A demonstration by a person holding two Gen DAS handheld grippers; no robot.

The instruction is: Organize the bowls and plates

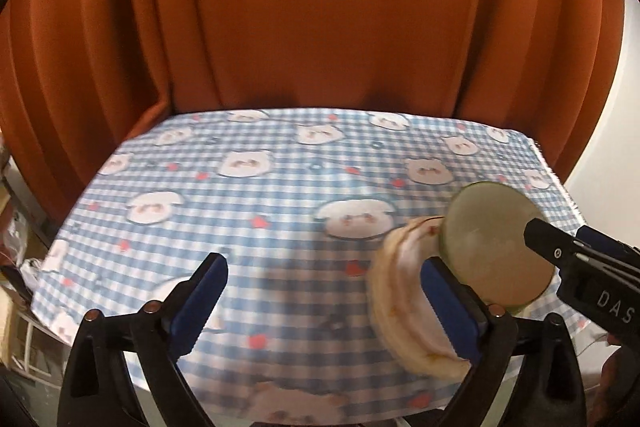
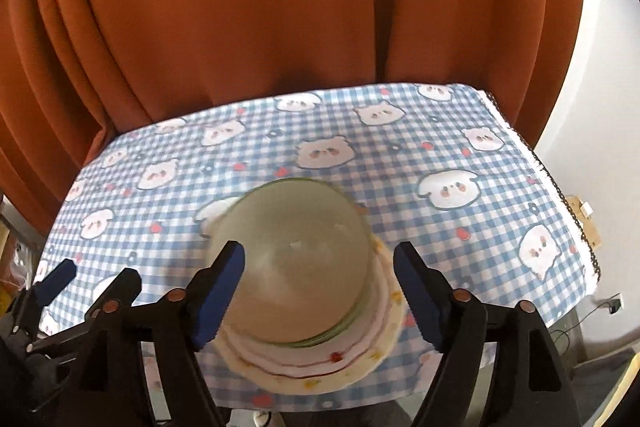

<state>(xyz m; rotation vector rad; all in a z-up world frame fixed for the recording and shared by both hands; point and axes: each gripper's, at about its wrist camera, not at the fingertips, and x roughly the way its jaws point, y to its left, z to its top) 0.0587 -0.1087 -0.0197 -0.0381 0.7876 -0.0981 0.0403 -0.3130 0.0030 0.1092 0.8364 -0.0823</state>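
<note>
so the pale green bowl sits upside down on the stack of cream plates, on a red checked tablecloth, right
Not quite: the tablecloth is blue and white checked with cartoon animal faces, not red; only the small hearts on it are red. The right wrist view shows it best. The rest holds: the pale green bowl sits upside down on the stack of cream plates.

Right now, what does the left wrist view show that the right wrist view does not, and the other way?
Only the left wrist view: the right claw entering from the right beside the green plate, and the stack seen from its side.

Only the right wrist view: the stack from above, the green plate topmost on the cream plates, and cardboard boxes beyond the table.

Both: checked tablecloth, orange curtain, open empty claws.
</note>
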